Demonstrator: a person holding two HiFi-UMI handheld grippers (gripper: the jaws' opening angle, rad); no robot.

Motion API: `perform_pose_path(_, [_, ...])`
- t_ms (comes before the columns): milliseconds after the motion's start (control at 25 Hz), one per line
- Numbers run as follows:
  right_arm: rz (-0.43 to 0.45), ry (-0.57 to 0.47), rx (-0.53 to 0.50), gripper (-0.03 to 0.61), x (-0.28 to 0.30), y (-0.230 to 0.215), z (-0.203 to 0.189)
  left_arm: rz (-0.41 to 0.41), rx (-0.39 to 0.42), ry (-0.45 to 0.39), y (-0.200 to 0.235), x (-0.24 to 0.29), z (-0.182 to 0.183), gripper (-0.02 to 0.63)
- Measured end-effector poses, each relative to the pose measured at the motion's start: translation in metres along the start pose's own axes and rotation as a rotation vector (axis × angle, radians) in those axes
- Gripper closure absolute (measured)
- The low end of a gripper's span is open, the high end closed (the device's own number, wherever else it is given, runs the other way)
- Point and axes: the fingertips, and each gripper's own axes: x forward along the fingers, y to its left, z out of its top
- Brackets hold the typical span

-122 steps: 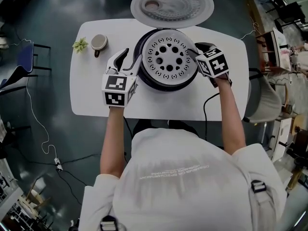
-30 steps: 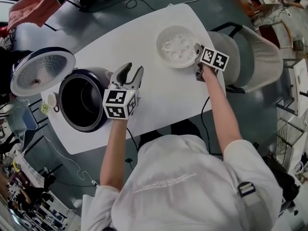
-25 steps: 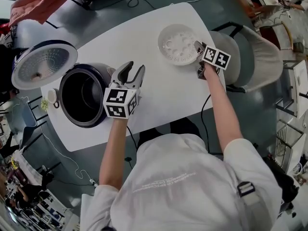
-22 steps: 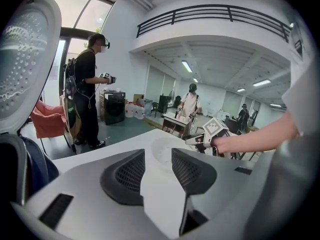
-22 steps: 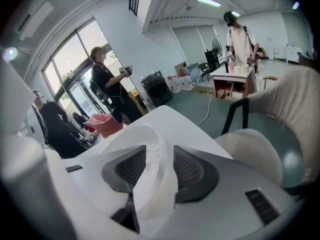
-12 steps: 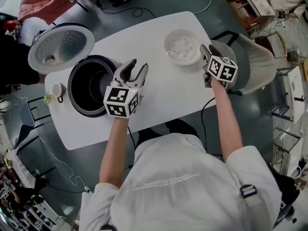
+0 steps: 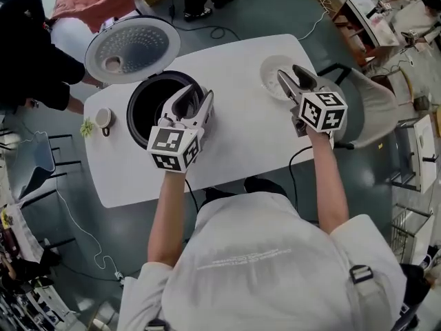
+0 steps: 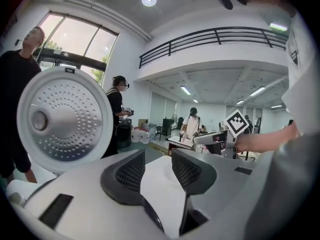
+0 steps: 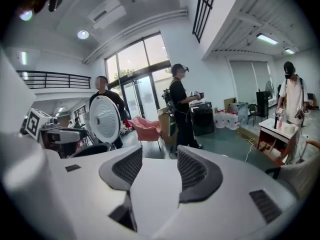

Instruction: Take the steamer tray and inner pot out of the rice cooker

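Observation:
The rice cooker [image 7: 141,119] stands open on the white table [image 7: 234,140], its round lid [image 7: 133,47] tipped back. The dark inner pot [image 7: 160,102] sits inside it. The white steamer tray [image 7: 270,71] lies on the table's right end, partly hidden behind my right gripper [image 7: 294,76]. That gripper hangs above the tray; its jaws have just been opening and nothing is between them. My left gripper [image 7: 194,96] hovers open and empty over the cooker's right rim. The left gripper view shows the lid [image 8: 62,119] and my open left gripper [image 8: 157,156]; the right gripper view shows my open right gripper [image 9: 160,161].
A cup [image 7: 103,118] and a small green plant [image 7: 87,127] sit at the table's left end. A grey chair [image 7: 365,109] stands off the right end. A person in black [image 7: 34,47] is close to the cooker's left side. Cables trail across the floor.
The steamer tray went from the cooker to the table's right end. My right gripper came off the tray's rim, opened and rose. The left gripper also rose, toward the cooker.

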Motion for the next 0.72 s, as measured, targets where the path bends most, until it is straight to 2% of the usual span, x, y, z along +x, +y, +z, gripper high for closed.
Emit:
perform_pose_path(360, [0.159, -0.043, -0.100, 0.342, 0.017, 0.096, 0.045, 0.163, -0.005, -0.067, 0.071, -0.075, 0.020, 0.434])
perform_pose_path(720, [0.287, 0.003, -0.164, 0.341, 0.044, 0.171, 0.041, 0.316, -0.051, -0.042, 0.130, -0.132, -0.006, 0.434])
